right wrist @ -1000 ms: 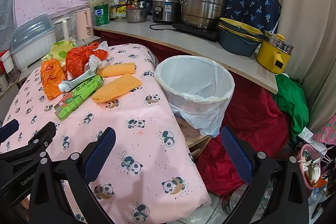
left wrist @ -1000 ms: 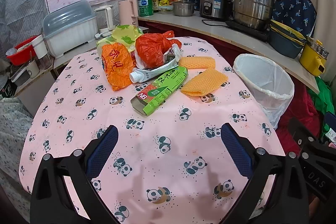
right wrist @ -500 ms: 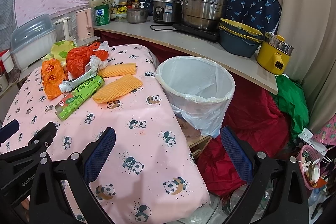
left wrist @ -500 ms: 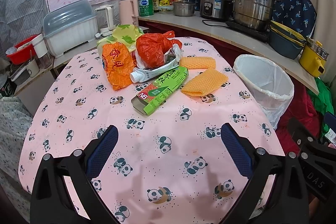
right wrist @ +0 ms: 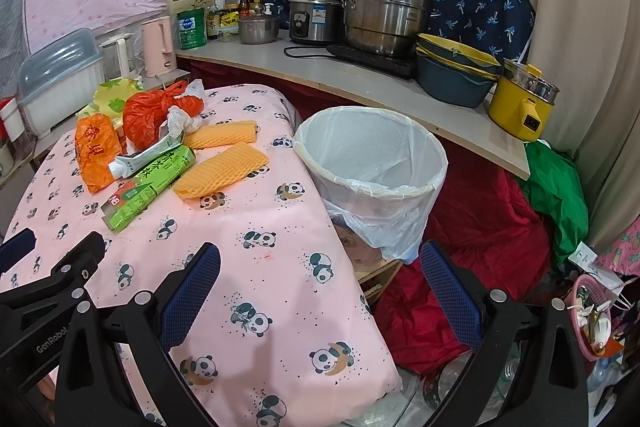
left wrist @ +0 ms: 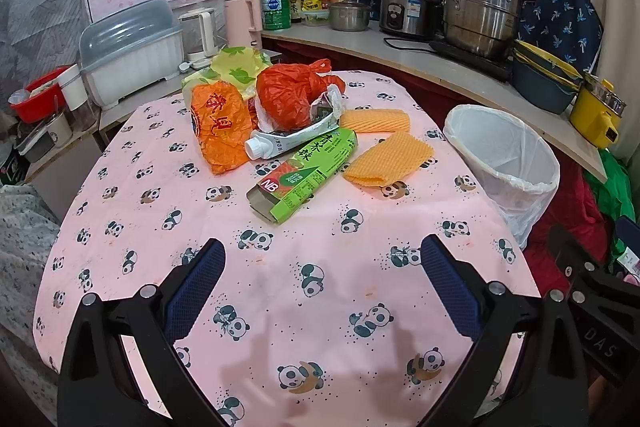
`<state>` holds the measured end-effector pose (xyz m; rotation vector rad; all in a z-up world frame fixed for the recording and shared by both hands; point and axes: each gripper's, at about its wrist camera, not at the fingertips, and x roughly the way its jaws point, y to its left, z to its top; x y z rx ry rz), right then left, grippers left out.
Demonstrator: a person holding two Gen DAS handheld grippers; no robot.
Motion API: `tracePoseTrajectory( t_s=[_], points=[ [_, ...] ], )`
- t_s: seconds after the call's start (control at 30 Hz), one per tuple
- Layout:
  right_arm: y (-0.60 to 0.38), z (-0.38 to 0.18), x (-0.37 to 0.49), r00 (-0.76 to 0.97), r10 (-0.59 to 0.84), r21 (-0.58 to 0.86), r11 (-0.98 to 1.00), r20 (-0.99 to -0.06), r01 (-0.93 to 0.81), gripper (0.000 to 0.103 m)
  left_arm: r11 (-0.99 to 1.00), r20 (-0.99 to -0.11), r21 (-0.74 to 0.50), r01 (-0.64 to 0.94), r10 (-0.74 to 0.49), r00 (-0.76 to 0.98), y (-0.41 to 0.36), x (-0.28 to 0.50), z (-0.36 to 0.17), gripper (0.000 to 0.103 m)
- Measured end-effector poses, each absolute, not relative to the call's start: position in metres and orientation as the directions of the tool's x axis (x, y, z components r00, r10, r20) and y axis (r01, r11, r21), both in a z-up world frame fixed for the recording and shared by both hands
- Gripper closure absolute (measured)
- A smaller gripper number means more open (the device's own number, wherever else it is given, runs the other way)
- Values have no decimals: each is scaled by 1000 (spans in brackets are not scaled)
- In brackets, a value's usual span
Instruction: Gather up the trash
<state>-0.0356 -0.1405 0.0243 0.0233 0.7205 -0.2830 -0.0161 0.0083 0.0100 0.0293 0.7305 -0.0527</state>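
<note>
Trash lies at the far middle of the pink panda tablecloth (left wrist: 168,195): a green carton box (left wrist: 306,173), a crushed white carton with a cap (left wrist: 288,143), an orange-red plastic bag (left wrist: 290,99), an orange wrapper (left wrist: 218,125), a yellow-green bag (left wrist: 236,69) and two orange foam nets (left wrist: 386,157). A white-lined trash bin (right wrist: 370,163) stands off the table's right edge. My left gripper (left wrist: 320,283) is open and empty above the near table. My right gripper (right wrist: 318,283) is open and empty over the table's right edge.
A counter (right wrist: 360,79) behind holds steel pots (right wrist: 384,15), a rice cooker, stacked bowls (right wrist: 456,71), a yellow pot (right wrist: 524,103), a kettle and jars. A dish box (left wrist: 128,51) stands at the left. Red and green cloth (right wrist: 480,227) lie on the floor beside the bin.
Almost nothing; both views have crept very slightly. Both grippers stay open and empty.
</note>
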Motion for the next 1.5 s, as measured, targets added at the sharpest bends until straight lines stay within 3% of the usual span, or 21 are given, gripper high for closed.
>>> tracePoseTrajectory(
  t_s=[1.07, 1.5],
  points=[
    [-149, -9, 53, 675, -216, -48, 965, -706, 259, 7, 1000, -710, -13, 12, -18, 704, 28, 71, -11, 9],
    [-118, -34, 127, 654, -125, -1, 982, -746, 187, 7, 996, -711, -37, -85, 33, 702, 90, 132, -17, 9]
  ],
)
